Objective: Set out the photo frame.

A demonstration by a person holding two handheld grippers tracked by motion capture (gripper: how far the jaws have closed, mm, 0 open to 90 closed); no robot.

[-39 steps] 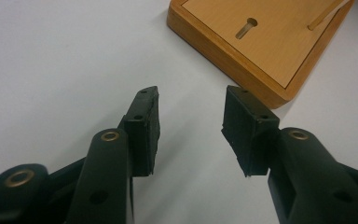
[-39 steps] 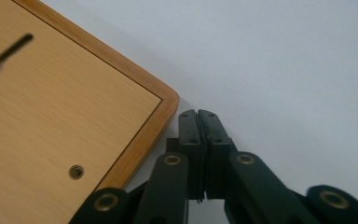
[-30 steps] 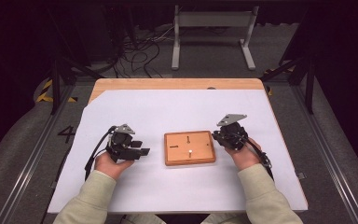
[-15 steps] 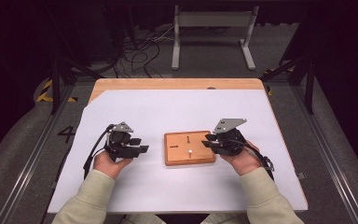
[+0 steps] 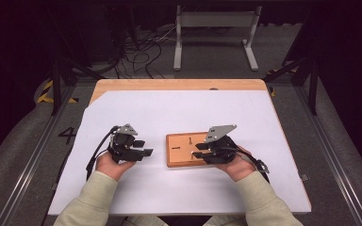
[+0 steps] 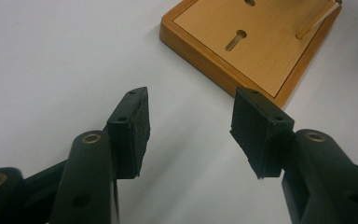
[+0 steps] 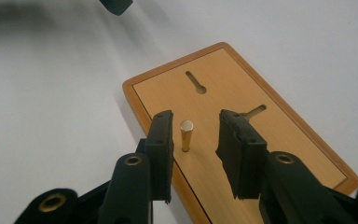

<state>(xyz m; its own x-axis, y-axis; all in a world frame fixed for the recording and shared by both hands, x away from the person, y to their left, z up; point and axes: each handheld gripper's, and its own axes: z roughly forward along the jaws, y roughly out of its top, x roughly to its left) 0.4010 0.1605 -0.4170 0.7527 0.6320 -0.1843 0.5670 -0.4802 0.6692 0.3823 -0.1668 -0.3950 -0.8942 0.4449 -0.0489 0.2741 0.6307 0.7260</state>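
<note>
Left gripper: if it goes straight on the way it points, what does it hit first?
Probably the near edge of the flat wooden board with keyhole slots, just ahead of the left gripper; its open jaws have only bare white table cover between them. Depth is uncertain.

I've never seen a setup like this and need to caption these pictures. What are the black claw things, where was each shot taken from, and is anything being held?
A person sits at a table covered by a white sheet and holds a hand-operated two-jaw tool in each hand: the left gripper and the right gripper. One picture comes from a fixed camera above, looking down. The other two come from cameras riding on each gripper, looking along its black jaws.

On the sheet lies a wooden board with keyhole-shaped slots. A small brass peg stands upright in it. The right gripper's jaws have just been opening; the peg stands between them, apart from both pads. The left gripper is open over bare sheet beside the board. Nothing is held.
</note>
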